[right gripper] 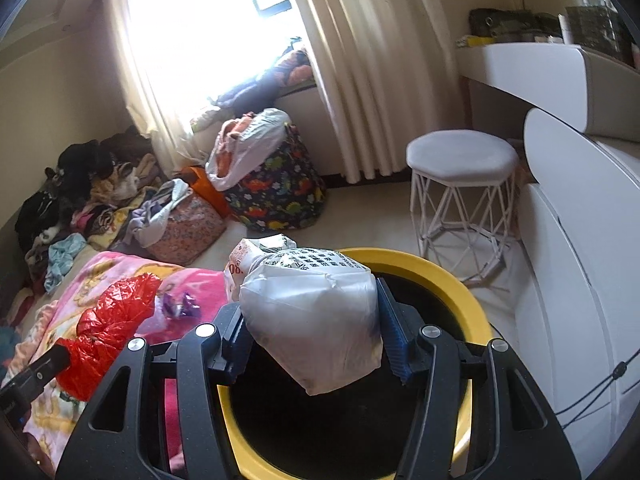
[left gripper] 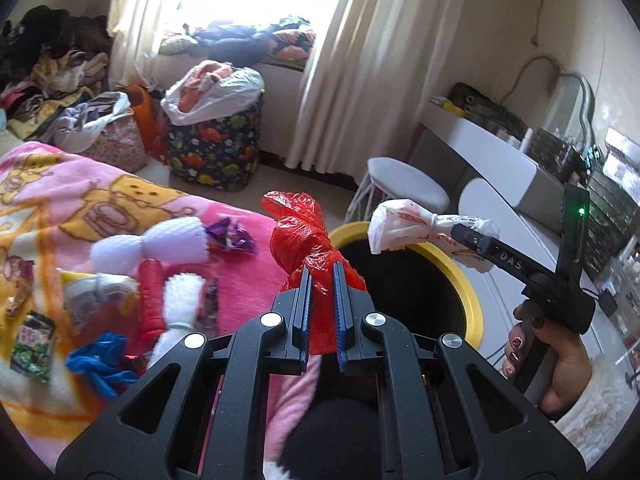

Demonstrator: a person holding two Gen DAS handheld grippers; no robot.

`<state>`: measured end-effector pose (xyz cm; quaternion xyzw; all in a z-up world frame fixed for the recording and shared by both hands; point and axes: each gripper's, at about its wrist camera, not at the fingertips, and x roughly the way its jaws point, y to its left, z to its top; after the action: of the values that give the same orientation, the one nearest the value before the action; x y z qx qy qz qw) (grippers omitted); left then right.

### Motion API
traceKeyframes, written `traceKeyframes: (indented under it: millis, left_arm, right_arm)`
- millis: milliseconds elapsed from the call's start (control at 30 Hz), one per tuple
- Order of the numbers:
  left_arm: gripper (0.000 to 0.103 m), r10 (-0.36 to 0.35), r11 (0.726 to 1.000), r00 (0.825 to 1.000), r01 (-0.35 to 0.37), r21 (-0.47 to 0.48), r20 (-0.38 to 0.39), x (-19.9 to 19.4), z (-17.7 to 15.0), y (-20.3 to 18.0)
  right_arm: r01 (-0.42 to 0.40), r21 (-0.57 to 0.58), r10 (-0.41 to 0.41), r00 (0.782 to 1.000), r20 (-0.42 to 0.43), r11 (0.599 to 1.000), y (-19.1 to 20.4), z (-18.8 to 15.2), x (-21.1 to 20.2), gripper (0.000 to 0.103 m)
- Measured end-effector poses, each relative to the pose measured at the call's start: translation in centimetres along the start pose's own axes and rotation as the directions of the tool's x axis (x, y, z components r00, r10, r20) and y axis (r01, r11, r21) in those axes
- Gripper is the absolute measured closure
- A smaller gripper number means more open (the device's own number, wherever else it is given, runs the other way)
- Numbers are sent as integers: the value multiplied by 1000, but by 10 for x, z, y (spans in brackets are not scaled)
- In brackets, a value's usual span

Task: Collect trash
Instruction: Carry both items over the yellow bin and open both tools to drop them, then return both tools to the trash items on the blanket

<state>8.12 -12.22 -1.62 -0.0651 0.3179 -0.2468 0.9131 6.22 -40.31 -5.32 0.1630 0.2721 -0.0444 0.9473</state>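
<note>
Your right claw (right gripper: 312, 344) is clamped on the white bag (right gripper: 316, 320) right over the yellow bin (right gripper: 472, 304), so release it next, then swing the left claw (left gripper: 320, 300), clamped on the red bag (left gripper: 304, 240) beside the bed (left gripper: 240, 280), across.

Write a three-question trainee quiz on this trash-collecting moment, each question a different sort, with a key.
1. True or false: the left gripper holds a red plastic bag.
2. What does the right gripper hold over the yellow-rimmed bin? A) white plastic bag B) bottle C) blue glove
3. Fill in: more trash lies on the pink ___.

Key: 1 true; 2 A; 3 blanket.
</note>
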Motion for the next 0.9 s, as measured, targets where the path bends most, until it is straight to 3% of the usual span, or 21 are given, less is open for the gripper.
traceKeyframes:
  millis: [433,500,567,633,667,700,900]
  left_arm:
    - [97,-69,997,992,73,31,-104,51,-11,-28]
    - [97,-77,996,990,81,33,-114,56,-12,-31]
    - [97,-89,995,988,94,34,-123,62,-14,-34]
    - [73,-91,995,988,96,36,-123,65,-15,-34]
    - [40,-86,995,990,90,32,-116,65,-15,-34]
    - [21,-75,997,992,78,27,-105,63,-15,-32]
    - [11,-3,1000,999,5,28,-53,47,-15,-21]
  right_arm:
    - [75,59,-71,995,-70,995,-30,-7,10,46]
    - [82,64,-77,994,-74,995,-33,-7,13,44]
    - [96,80,-89,993,-80,992,-37,-9,14,33]
    - [112,98,-104,991,-79,989,-42,-9,15,25]
    - [116,103,-108,991,-81,988,-44,-10,15,19]
    - [118,108,-110,991,-82,987,-46,-10,15,17]
    - [91,132,-82,994,-71,987,-42,-10,14,16]
